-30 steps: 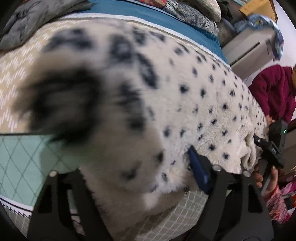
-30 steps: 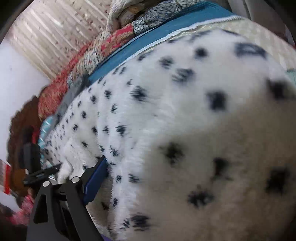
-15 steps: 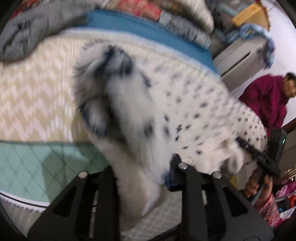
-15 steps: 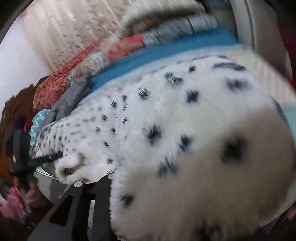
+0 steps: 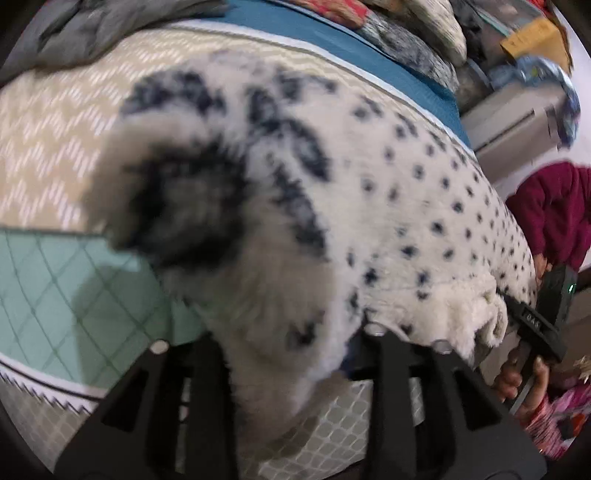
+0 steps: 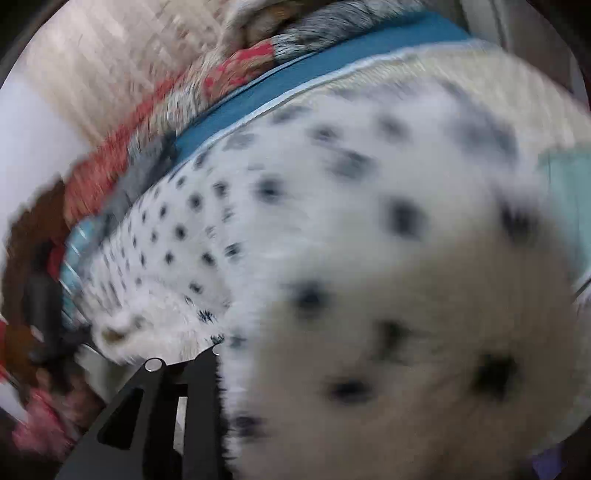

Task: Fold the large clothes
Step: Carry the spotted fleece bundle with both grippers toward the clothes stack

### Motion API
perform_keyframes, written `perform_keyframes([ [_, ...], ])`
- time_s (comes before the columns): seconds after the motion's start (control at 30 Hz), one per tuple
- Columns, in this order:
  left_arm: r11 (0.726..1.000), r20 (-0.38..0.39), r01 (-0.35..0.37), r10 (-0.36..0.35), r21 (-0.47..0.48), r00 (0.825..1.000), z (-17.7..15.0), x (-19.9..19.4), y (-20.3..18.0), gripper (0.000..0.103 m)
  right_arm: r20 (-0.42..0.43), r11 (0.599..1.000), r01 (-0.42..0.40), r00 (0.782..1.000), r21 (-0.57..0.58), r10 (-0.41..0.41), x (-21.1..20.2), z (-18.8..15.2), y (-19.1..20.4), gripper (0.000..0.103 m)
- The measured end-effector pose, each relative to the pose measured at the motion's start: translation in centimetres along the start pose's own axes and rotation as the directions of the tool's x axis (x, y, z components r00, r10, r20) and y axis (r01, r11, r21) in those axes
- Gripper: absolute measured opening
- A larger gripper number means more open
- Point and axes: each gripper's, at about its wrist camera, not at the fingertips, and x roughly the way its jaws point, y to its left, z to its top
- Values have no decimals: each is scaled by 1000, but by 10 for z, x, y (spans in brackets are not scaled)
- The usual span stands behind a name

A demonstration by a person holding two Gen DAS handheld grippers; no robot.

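Both grippers have narrowed since a second ago. The left gripper, now opening slightly, has the spotted fleece garment bunched between its fingers; the right gripper stays clamped on it.

Fleece garment spread over the bed, one gripper at each near end

In the left wrist view the fleece garment lies across the bedspread, its near fold bunched between the fingers of the left gripper. To the right, at the garment's far end, sits the right gripper, with a hand below it. Behind the garment a pile of bedding runs along the bed's back edge; a grey cloth lies at the back left. In the right wrist view the garment fills the front, over the right gripper's right finger.
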Motion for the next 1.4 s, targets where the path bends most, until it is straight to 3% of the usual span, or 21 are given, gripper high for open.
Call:
perform_keyframes([
  [0.07, 1000, -4, 3, -3, -31, 1000, 6, -2, 5, 57, -16, 1000, -21, 1000, 17, 21, 1, 3, -4, 24],
  [0.13, 999, -32, 19, -20, -27, 999, 11, 2, 5, 67, -26, 999, -39, 999, 34, 40, 2, 3, -6, 27],
  [0.27, 1000, -28, -3, 3, -18, 1000, 9, 7, -1, 75, -4, 984, -126, 992, 127, 128, -3, -2, -23, 32],
  [0.37, 1000, -13, -27, 27, -1, 1000, 7, 12, -13, 71, -4, 978, -152, 988, 142, 154, -9, -7, -29, 35],
  [0.4, 1000, -11, -26, 26, 3, 1000, 6, 11, -15, 65, -4, 976, -158, 987, 148, 160, -10, -7, -30, 36],
  [0.47, 1000, -16, 6, -5, 14, 1000, 6, 10, -18, 43, 4, 970, -173, 985, 170, 174, -12, -9, -35, 36],
  [0.53, 999, -7, -12, 13, 40, 1000, 5, 8, -22, 38, 10, 968, -171, 985, 183, 172, -12, -11, -37, 37],
  [0.87, 999, -13, 0, 0, 42, 1000, -1, 9, -10, 38, 30, 967, -180, 984, 180, 178, -17, -15, -36, 40],
  [1.0, 1000, -40, 16, -15, 26, 999, 4, 14, -6, 42, 82, 927, -258, 966, 273, 245, -26, -14, -45, 61],
  [1.03, 999, -41, 14, -13, 29, 999, 5, 15, -7, 43, 89, 918, -266, 964, 294, 250, -27, -12, -48, 62],
  [1.13, 999, -29, 11, -9, 44, 1000, 4, 16, -7, 44, 57, 935, -230, 973, 269, 223, -23, -13, -47, 62],
  [1.33, 999, -29, 27, -26, 40, 999, 7, 18, -3, 44, 3, 991, -78, 997, 110, 78, -11, -15, -15, 62],
  [1.4, 999, -20, 28, -27, 46, 999, 7, 18, -2, 44, 4, 995, -42, 999, 89, 42, -10, -16, -12, 48],
])
